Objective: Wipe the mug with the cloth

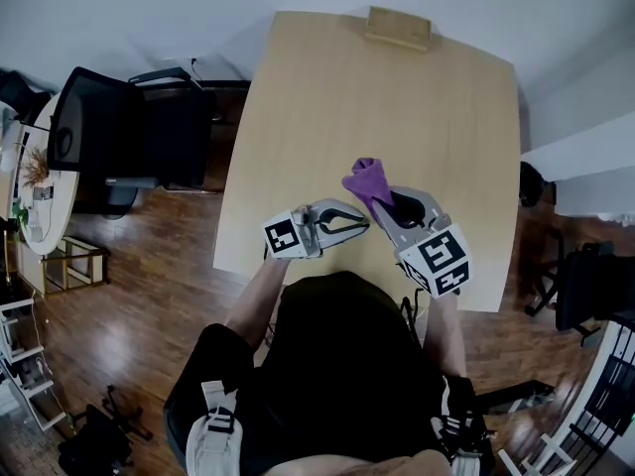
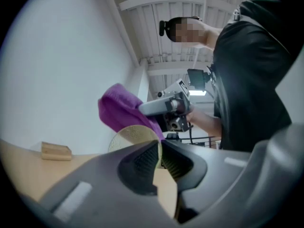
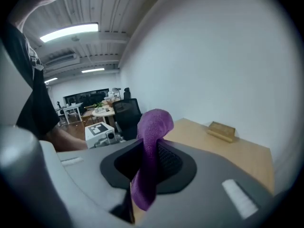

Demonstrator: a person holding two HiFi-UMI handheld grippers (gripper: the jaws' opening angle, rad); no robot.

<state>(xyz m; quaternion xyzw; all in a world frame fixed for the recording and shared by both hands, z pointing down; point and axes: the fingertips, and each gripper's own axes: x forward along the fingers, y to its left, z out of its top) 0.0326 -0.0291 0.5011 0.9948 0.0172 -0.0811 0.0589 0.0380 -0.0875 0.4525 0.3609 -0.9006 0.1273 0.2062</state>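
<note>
My left claw [image 2: 159, 158] is clamped on the tan mug's [image 2: 135, 136] wall. My right claw [image 3: 152, 161] pinches the purple cloth [image 3: 153, 127]. Both hang over the pale wooden surface [image 1: 377, 107]. A wooden block [image 1: 399, 28] lies at its top edge. At the left, a black chair [image 1: 119, 132] stands on the wood floor [image 1: 129, 296].

Purple cloth [image 3: 151, 146] bunched, pinched in right tool [image 3: 148, 153]; beige mug [image 2: 134, 136] clamped in left tool [image 2: 161, 156].

**Inspector A:** Clothing?
**Inspector B:** One black top [image 1: 337, 355], plain.
**Inspector A:** Tooling?
**Inspector B:** Noted: the left gripper [image 1: 355, 224] and right gripper [image 1: 385, 204] have grey shells and black ribbed pads [image 2: 144, 161]. Each carries a white cube [image 1: 439, 258] bearing black square markers.
</note>
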